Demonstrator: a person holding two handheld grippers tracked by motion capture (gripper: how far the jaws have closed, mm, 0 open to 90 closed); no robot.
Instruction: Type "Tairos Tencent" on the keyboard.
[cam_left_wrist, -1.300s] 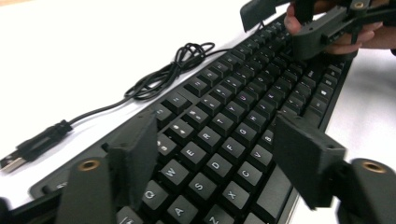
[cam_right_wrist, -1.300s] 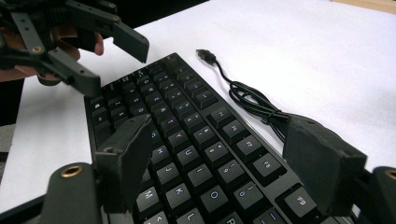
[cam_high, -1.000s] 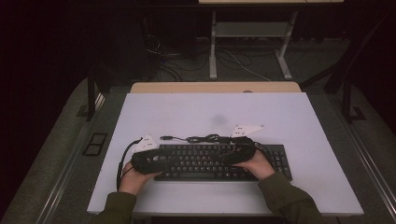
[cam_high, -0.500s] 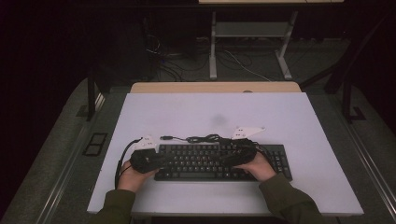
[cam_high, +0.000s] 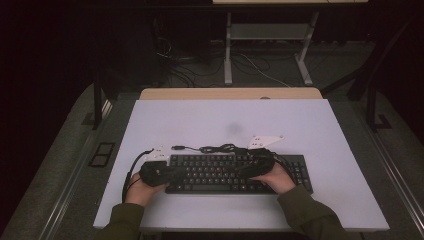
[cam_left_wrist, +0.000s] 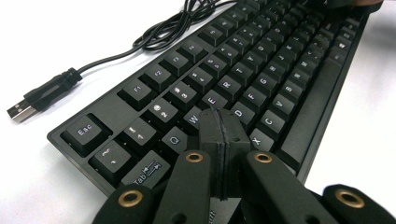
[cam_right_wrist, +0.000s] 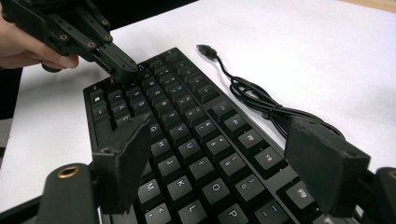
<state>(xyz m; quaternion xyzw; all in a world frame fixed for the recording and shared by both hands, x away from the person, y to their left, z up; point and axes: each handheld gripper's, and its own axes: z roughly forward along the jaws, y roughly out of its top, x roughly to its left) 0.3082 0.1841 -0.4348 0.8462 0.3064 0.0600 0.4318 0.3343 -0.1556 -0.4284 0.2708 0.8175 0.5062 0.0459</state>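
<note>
In the high view, the keyboard (cam_high: 235, 173) lies flat on the white worktop (cam_high: 300, 125) near its front edge, roughly centred between the left and right edges, with its long axis parallel to that front edge and its key legends facing the person. Its cable (cam_high: 215, 148) lies bunched just behind the rear edge of the keyboard, the USB plug (cam_high: 176, 147) pointing toward the left edge of the worktop. The left gripper (cam_high: 172, 171) sits over the left end of the keyboard and the right gripper (cam_high: 250, 167) over its right-centre keys. In the left gripper view, the left gripper (cam_left_wrist: 219, 128) has its jaws pressed together, holding nothing, the tip poised over the keys beside W and S; contact with a key cannot be confirmed. In the right gripper view, the right gripper (cam_right_wrist: 224, 154) has its jaws spread wide apart above the key rows, with nothing between them. The keyboard probably handles as a rigid, moderately light slab with smooth plastic edges; the keycaps depress and offer poor purchase. A hold is likely best taken across the thin front or rear rim, or at both short ends together, while the loose cable is likely to drag behind.
</note>
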